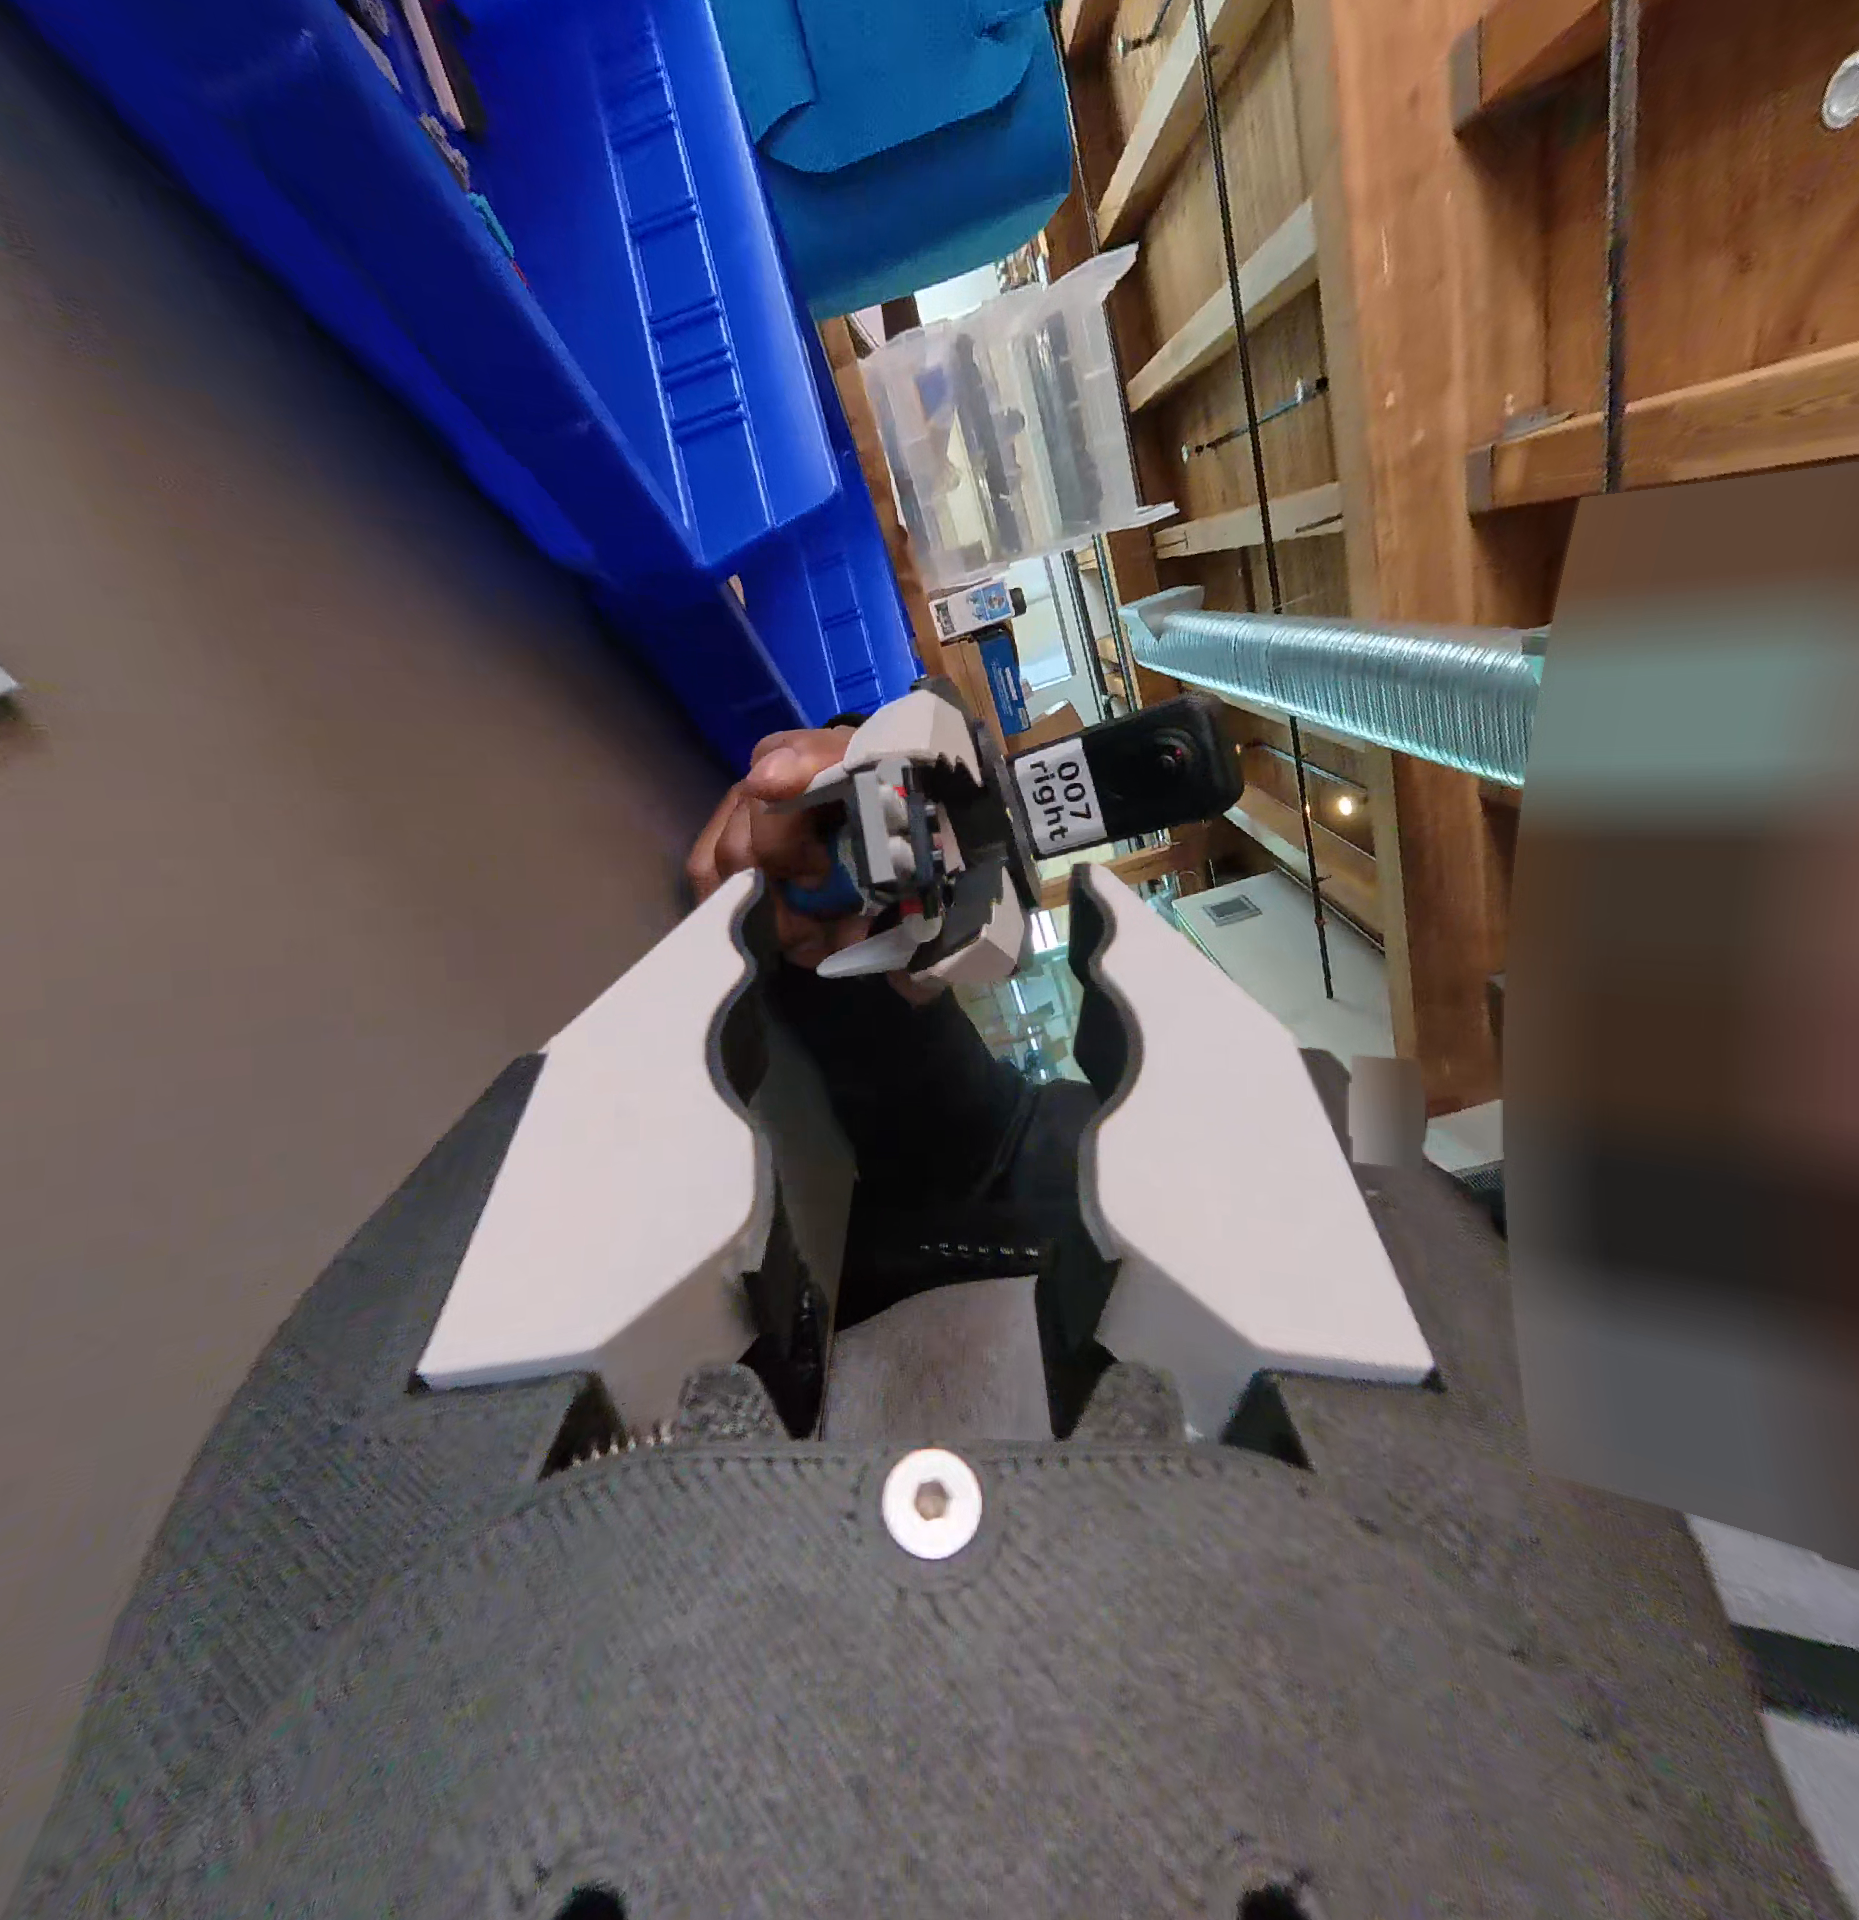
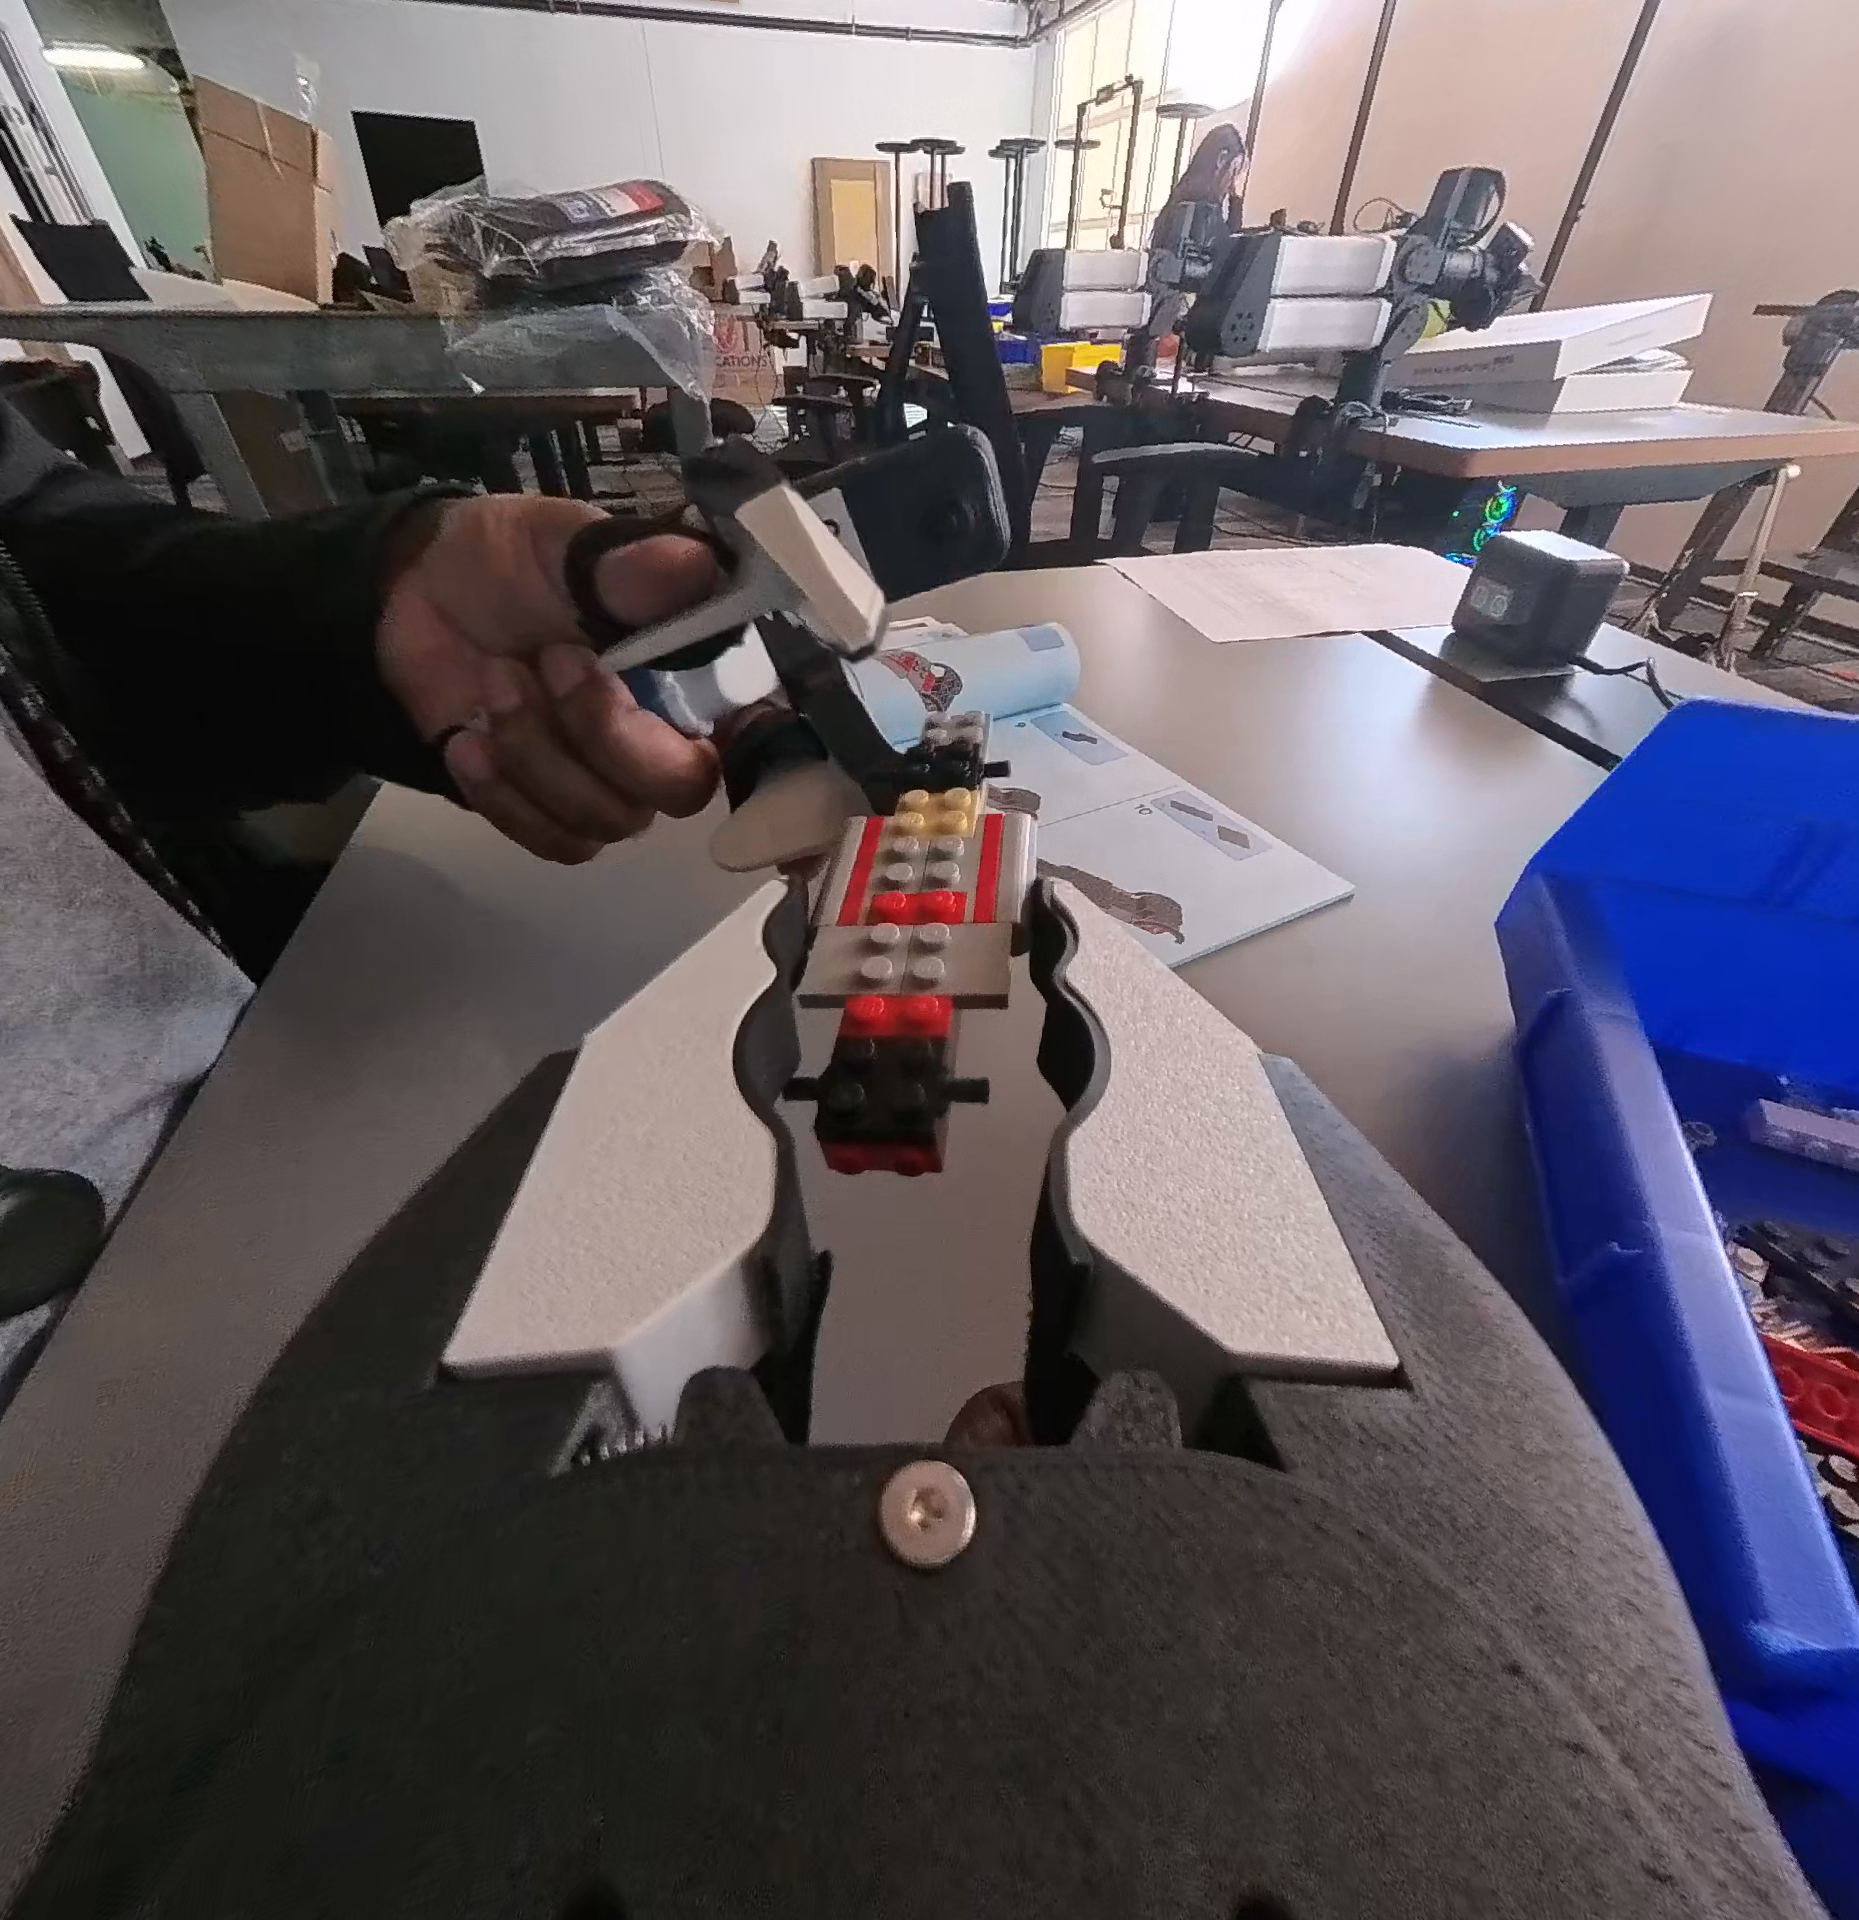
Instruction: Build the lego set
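In the left wrist view, the left claw (image 1: pixel 914 935) fills the lower half of the frame with its white fingers (image 1: pixel 634 1122) spread wide and nothing between them. Just past the tips, at centre frame, the right claw (image 1: pixel 909 852) faces the camera, closed on the lego model (image 1: pixel 899 836), with a hand (image 1: pixel 769 821) behind it. Blue bins (image 1: pixel 551 343) run across the upper left, and the grey desk (image 1: pixel 229 831) covers the left side.

In the right wrist view, the right claw (image 2: pixel 912 935) rises from the bottom of the frame, its jaws partly closed and gripping the lego model (image 2: pixel 920 925) by the sides of its grey and red mid-section; the model hangs above the desk (image 2: pixel 1268 727), its black and red end towards the camera. At the model's far end, centre frame, the left claw (image 2: pixel 800 758) sits open, one dark jaw touching the black bricks there. An instruction booklet (image 2: pixel 1164 821) lies open behind it, and a blue bin (image 2: pixel 1683 1039) of bricks stands at the right edge.
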